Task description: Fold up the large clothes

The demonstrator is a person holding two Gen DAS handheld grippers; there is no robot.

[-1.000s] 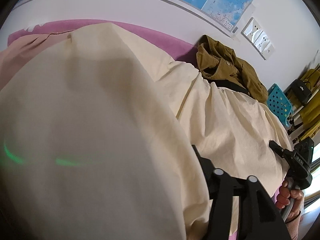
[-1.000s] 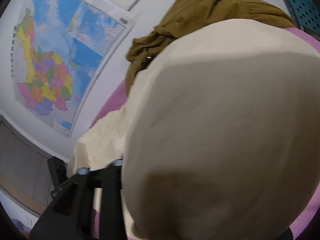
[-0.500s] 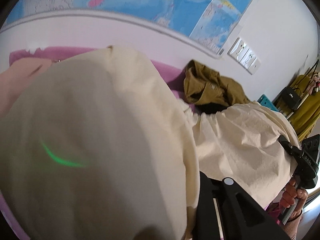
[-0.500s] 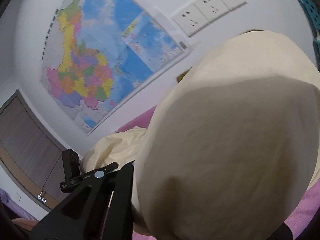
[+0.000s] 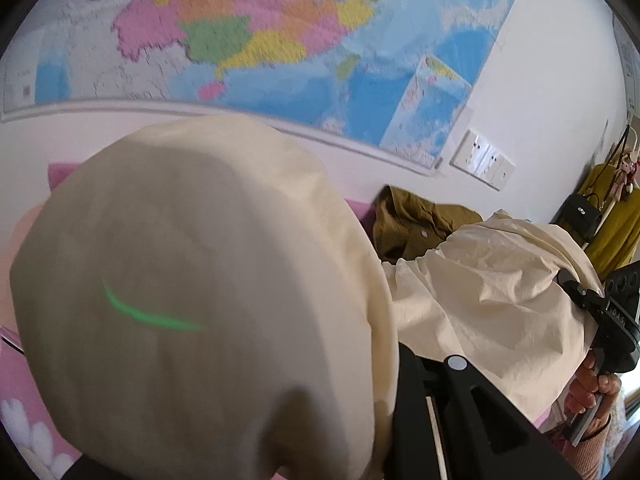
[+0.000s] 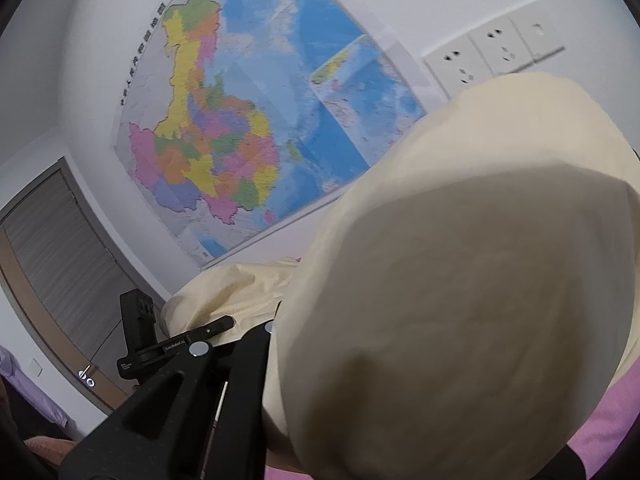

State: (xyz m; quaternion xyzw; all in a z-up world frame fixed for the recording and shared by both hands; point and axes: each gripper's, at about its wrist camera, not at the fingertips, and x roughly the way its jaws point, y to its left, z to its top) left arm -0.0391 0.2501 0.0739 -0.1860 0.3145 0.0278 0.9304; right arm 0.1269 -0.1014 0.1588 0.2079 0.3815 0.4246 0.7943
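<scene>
A large cream garment [image 5: 208, 300] hangs lifted between both grippers, above a pink bed. In the left wrist view it drapes over my left gripper and hides the fingertips; only one black finger [image 5: 452, 408] shows at the lower right. The cloth stretches right to my right gripper [image 5: 576, 290], which is shut on its far edge. In the right wrist view the cream garment [image 6: 460, 300] covers that gripper's fingertips too, with one black finger [image 6: 192, 396] visible. My left gripper [image 6: 220, 324] shows there, clamped on the cloth's other end.
An olive-brown jacket [image 5: 412, 224] lies on the pink bed [image 5: 60, 168] against the wall. A large coloured map [image 5: 260, 40] and wall sockets [image 5: 484, 158] are on the wall. A rack with yellow clothes [image 5: 616, 216] stands at the right. A grey door [image 6: 52, 264] is at the left.
Both grippers have risen and tilted upward with the cream garment; the map fills more of both views and the bed and jacket have dropped lower.
</scene>
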